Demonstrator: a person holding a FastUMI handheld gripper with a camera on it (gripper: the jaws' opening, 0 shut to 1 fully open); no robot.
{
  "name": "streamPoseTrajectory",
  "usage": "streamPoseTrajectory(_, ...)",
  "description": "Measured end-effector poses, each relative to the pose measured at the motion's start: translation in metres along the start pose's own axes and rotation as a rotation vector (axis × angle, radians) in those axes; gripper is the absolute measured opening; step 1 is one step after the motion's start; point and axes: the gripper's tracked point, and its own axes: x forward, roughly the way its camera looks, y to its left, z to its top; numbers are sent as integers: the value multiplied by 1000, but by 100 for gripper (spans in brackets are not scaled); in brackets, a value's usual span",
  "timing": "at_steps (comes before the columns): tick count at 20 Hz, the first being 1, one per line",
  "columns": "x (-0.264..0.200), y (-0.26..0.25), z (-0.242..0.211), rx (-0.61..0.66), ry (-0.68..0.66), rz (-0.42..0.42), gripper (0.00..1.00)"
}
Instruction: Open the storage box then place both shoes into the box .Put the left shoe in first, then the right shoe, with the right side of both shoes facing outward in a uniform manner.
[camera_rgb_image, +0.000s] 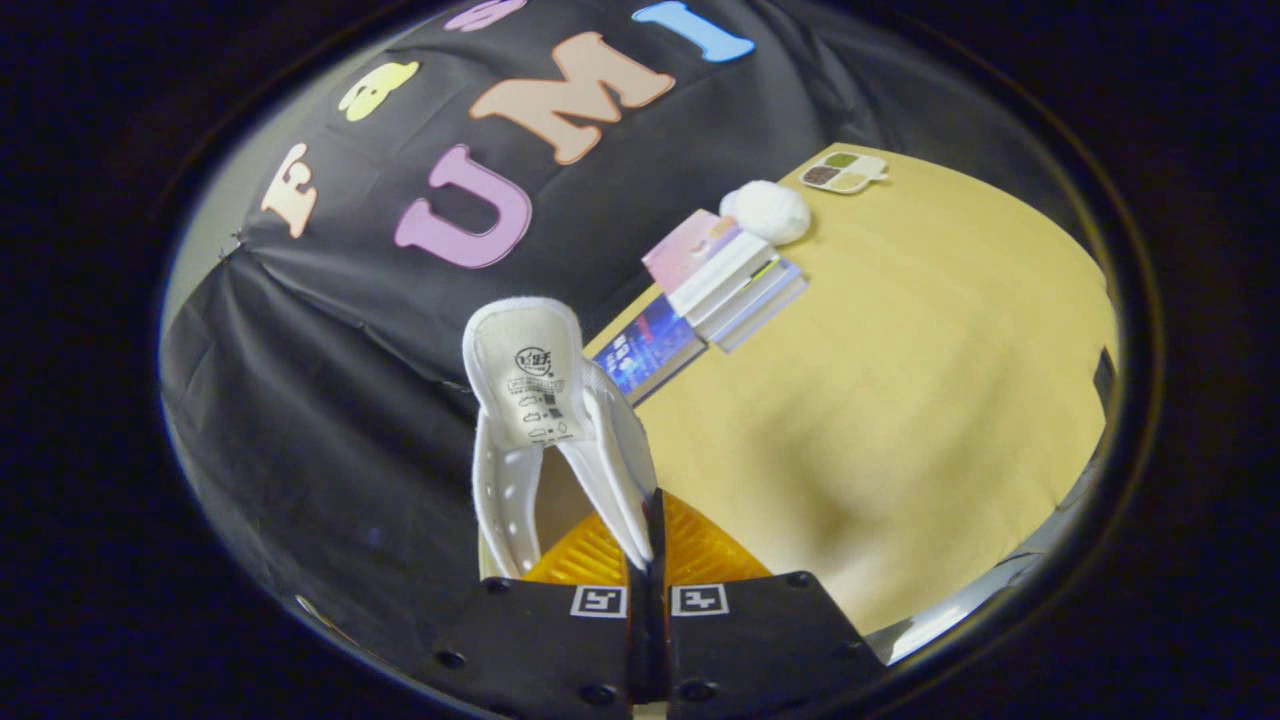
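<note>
My gripper (648, 560) is shut on a white shoe (545, 430), its two fingers pinching the shoe's right upper edge by the opening. The shoe hangs lifted and tilted above the yellow table (930, 400). Its tongue (527, 370) stands up ahead of the fingers, printed inner side facing me. The orange insole (700, 550) shows inside the shoe just beyond the fingers. Whether it is the left or right shoe I cannot tell.
A stack of books (720, 285) lies at the table's far edge beyond the shoe. A white fluffy ball (768, 212) rests behind the books. A small palette-like tray (845, 172) lies farther back. The table's metal edge (960, 600) runs to the right of the fingers.
</note>
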Motion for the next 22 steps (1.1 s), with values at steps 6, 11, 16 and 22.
streamPoseTrajectory(6,31,71,-61,-89,99,38,2)
streamPoseTrajectory(11,60,97,-108,-170,167,17,2)
streamPoseTrajectory(16,77,99,-122,-278,161,-37,3)
streamPoseTrajectory(22,81,102,-131,-353,158,-45,39)
